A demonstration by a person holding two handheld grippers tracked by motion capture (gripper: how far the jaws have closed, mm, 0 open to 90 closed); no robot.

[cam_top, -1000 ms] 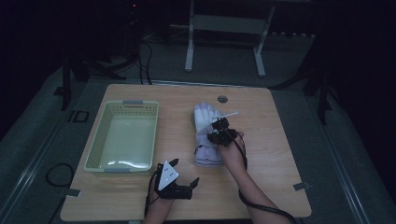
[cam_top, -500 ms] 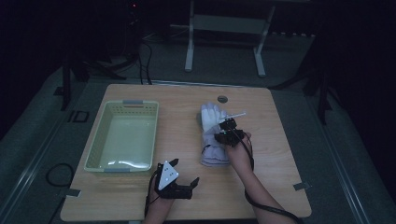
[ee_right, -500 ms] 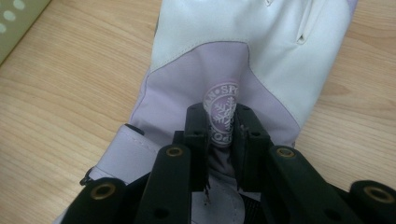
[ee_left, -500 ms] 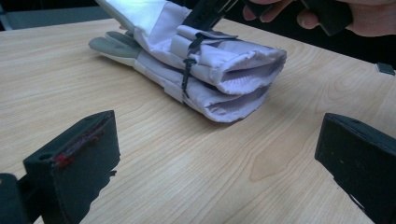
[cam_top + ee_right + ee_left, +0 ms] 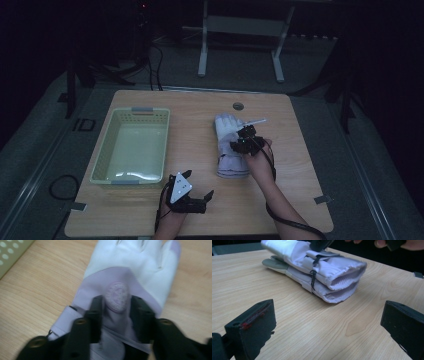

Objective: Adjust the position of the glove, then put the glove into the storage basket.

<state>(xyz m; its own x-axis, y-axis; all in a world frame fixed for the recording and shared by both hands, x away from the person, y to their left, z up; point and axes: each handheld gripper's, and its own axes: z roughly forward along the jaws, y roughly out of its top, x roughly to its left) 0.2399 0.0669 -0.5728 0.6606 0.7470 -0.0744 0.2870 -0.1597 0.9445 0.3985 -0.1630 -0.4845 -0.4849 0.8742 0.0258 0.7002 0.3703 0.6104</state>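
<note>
In the high view, a pair of gloves (image 5: 231, 147) is seen on the table (image 5: 300, 165), right of a basket (image 5: 132, 145). In the left gripper view, the left gripper (image 5: 327, 322) is held spread wide. In the right gripper view, glove fabric is pinched by the right gripper (image 5: 116, 312).

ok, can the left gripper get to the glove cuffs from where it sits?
Probably yes: the left gripper is open, the stacked gloves lie ahead with cuffs facing it, across bare table.
</note>
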